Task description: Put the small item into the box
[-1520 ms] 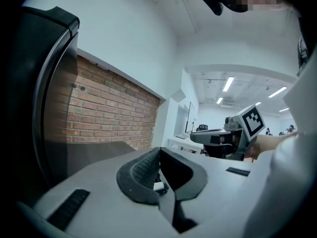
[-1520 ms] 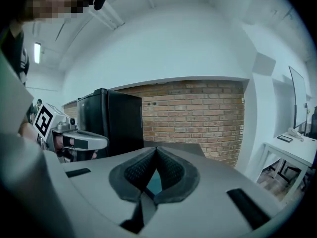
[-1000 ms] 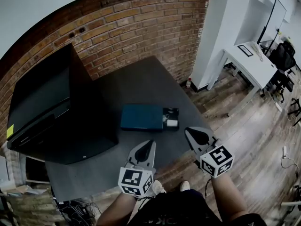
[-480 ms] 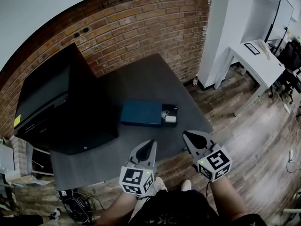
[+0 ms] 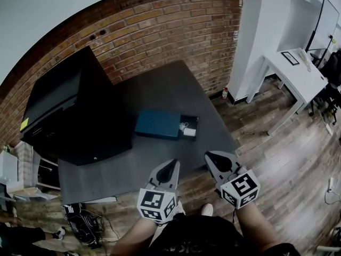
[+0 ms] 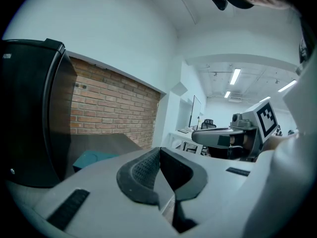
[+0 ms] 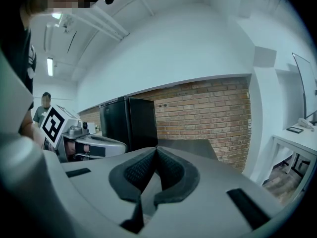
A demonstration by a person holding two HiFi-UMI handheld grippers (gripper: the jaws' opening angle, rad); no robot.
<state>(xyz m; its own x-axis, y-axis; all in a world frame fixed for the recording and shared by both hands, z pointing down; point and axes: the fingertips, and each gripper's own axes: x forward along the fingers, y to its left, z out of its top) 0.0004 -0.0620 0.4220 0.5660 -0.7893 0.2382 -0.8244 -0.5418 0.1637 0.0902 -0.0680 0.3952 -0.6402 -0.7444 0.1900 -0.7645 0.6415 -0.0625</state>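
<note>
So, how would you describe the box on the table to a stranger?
Find the dark grey table against the brick wall. Beside the big black cabinet lies a flat box. It is the only teal thing there, with an open black part at its right end.

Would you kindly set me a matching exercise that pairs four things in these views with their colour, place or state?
Things:
1. box
2. large cabinet
3. desk
4. right gripper

Descriptions:
A. white, at the head view's right, on the wooden floor
B. shut, nothing between its jaws
C. teal, on the dark table
D. black, at the head view's left

Pairs: 1-C, 2-D, 3-A, 4-B.
</note>
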